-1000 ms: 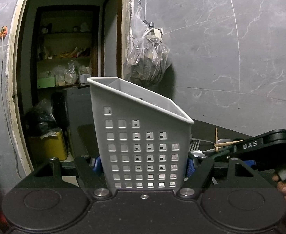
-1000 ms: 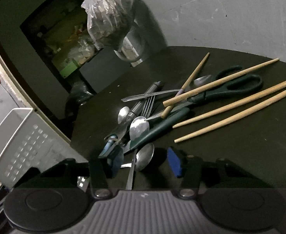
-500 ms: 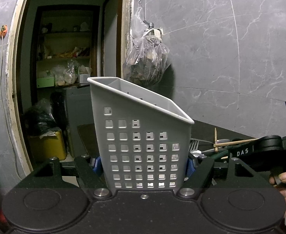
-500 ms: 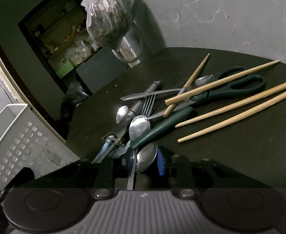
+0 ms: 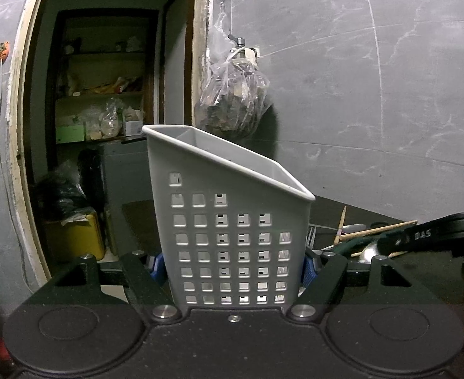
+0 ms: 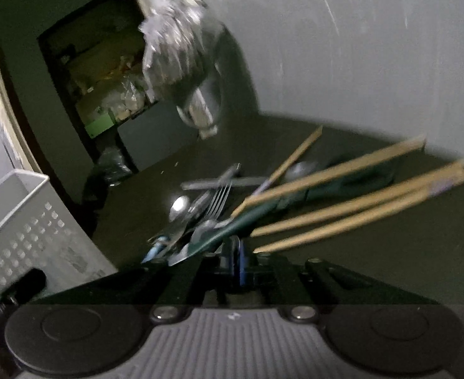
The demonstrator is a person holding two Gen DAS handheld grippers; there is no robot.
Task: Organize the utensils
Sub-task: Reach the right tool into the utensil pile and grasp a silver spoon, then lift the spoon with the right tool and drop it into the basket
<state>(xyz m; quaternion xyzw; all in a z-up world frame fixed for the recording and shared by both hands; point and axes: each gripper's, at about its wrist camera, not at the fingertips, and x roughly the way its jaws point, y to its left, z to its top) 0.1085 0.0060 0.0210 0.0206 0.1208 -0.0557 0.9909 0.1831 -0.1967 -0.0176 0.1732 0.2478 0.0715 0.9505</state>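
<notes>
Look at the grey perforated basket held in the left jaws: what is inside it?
Through the open top of the basket, only bare grey inner walls and a divider show; no utensil sticks out above the rim. The lower interior is hidden by the front wall, so anything short at the bottom cannot be ruled out.

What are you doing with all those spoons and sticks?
A person is sorting utensils with a gripper in each hand. The left gripper is clamped on a grey holder with square holes, keeping it upright on the dark table. The right gripper has shut at the near edge of a pile of spoons, a fork, green-handled scissors and wooden chopsticks. The picture is too blurry to tell which piece it caught.
</notes>
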